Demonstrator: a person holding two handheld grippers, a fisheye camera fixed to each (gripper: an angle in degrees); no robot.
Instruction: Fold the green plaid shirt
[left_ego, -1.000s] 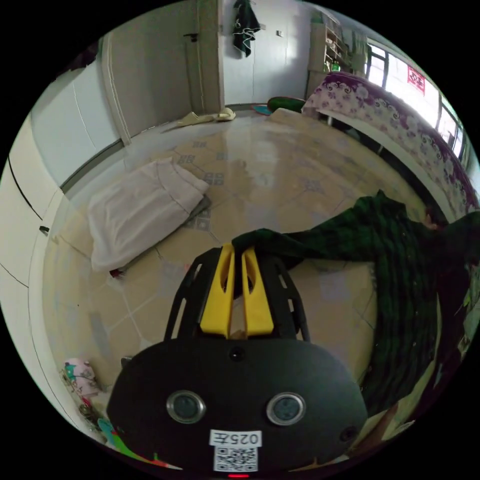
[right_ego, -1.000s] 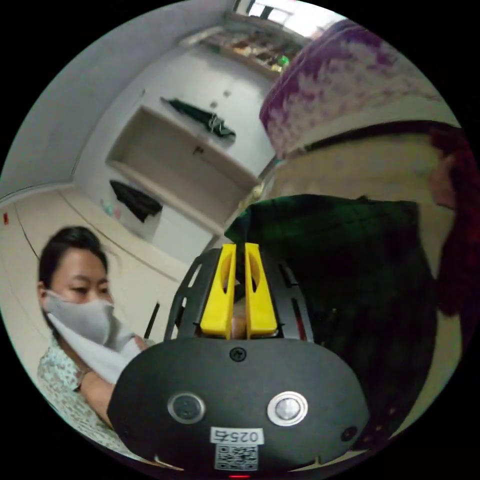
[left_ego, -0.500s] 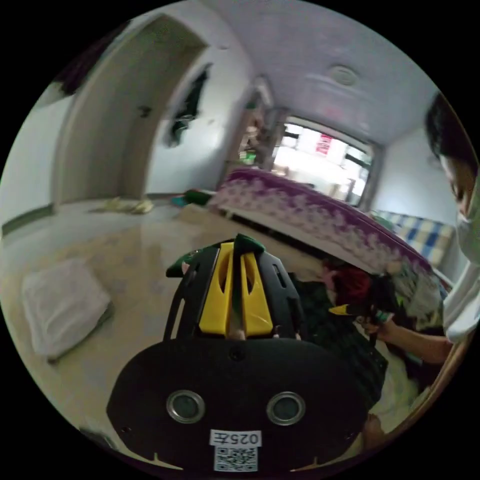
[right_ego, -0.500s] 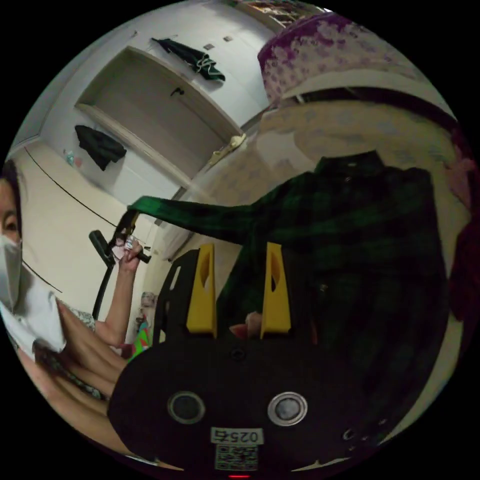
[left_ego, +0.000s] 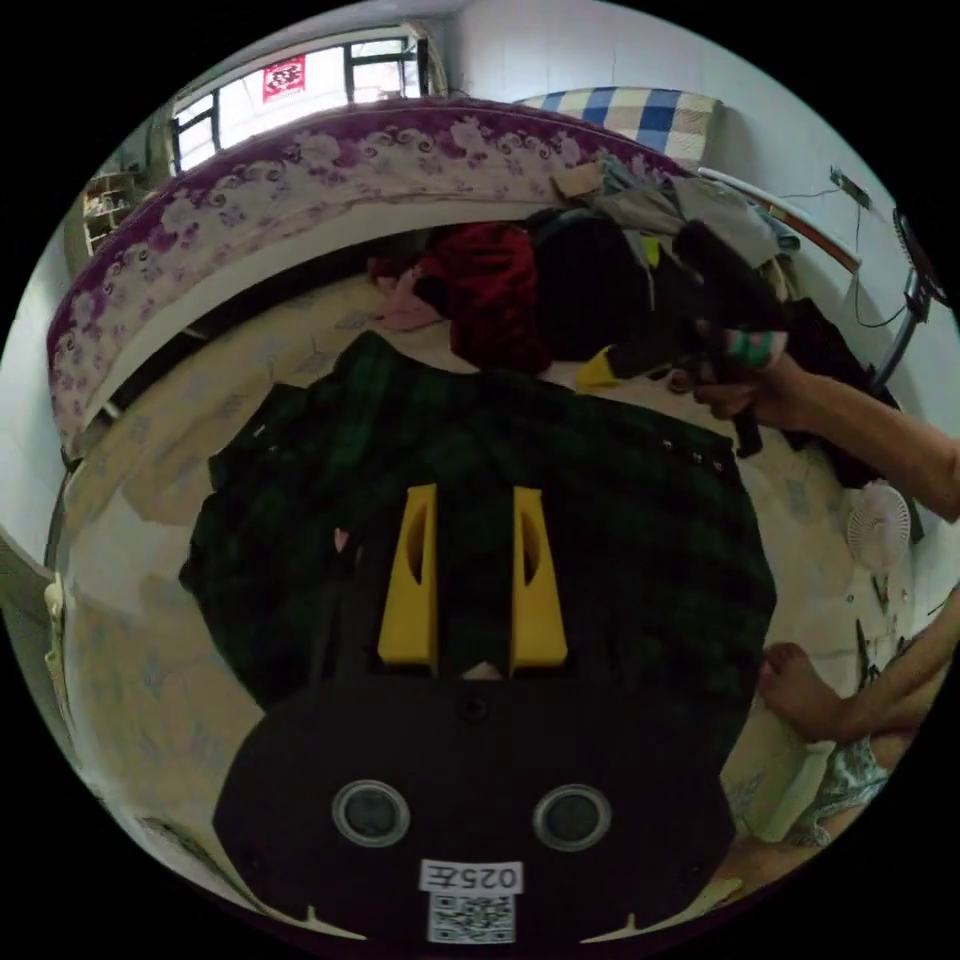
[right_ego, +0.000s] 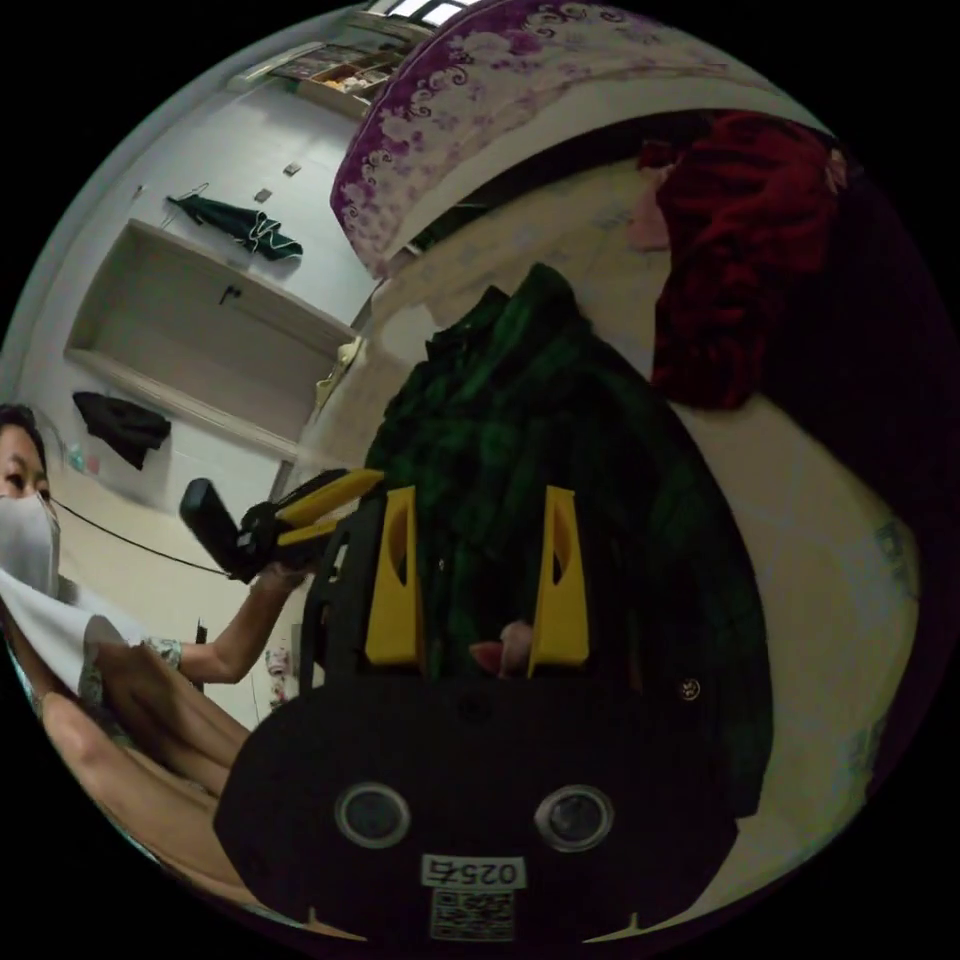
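Note:
The green plaid shirt (left_ego: 600, 480) lies spread on the tiled floor, rumpled along its edges. My left gripper (left_ego: 474, 495) hovers over its middle with its yellow jaws apart and nothing between them. In the right gripper view the shirt (right_ego: 500, 400) stretches away from my right gripper (right_ego: 479, 495), which is open above the cloth. A hand holds the left gripper (right_ego: 320, 495) beside the shirt's edge in that view. The right gripper (left_ego: 610, 368) comes into the left gripper view at the shirt's far side, held by a hand.
A red garment (left_ego: 490, 290) and dark clothes (left_ego: 600, 280) are heaped on the floor past the shirt, against a bed with a purple floral cover (left_ego: 300, 170). A small white fan (left_ego: 878, 525) and the person's foot (left_ego: 800, 690) are at the right.
The left gripper held a sleeve end raised and has let it go; its jaws now stand open. The right gripper opened earlier and stays open. The shirt has dropped flat on the floor.

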